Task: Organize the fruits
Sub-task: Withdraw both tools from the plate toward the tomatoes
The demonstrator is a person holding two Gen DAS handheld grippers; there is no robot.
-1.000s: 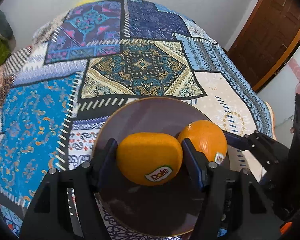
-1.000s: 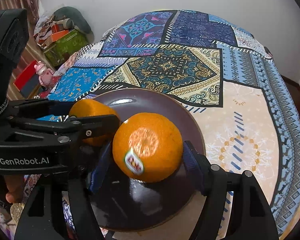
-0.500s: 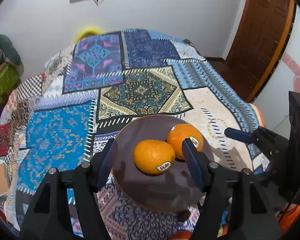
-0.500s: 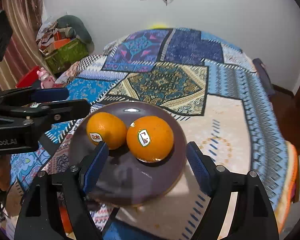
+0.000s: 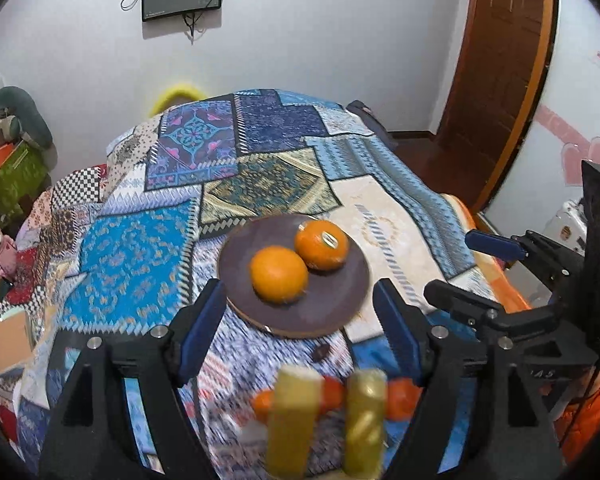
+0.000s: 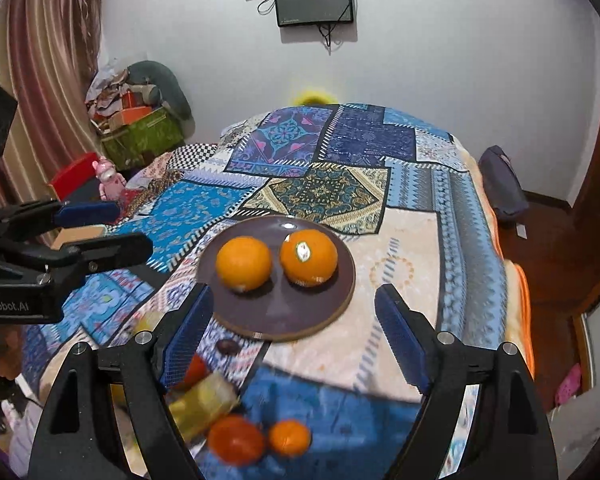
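Note:
Two oranges lie side by side on a dark brown plate (image 5: 340, 300) on the patchwork bedspread: a plain one (image 5: 278, 274) and one with a sticker (image 5: 322, 244). In the right wrist view the plate (image 6: 332, 308) holds the same oranges (image 6: 244, 263) (image 6: 309, 257). My left gripper (image 5: 298, 332) is open and empty, raised well back from the plate. My right gripper (image 6: 290, 332) is open and empty too, also back from the plate. Each gripper shows at the side of the other's view.
More small orange fruits (image 6: 290, 437) (image 6: 236, 439) and yellowish pieces (image 5: 294, 412) lie blurred near the bed's front edge. A small dark item (image 6: 226, 346) sits by the plate. Boxes and clutter (image 6: 140, 128) stand at the left; a wooden door (image 5: 500, 60) is at the right.
Both grippers opened, let go of their oranges onto the plate, and pulled up and back. The fruits at the bed's front edge have come into view.

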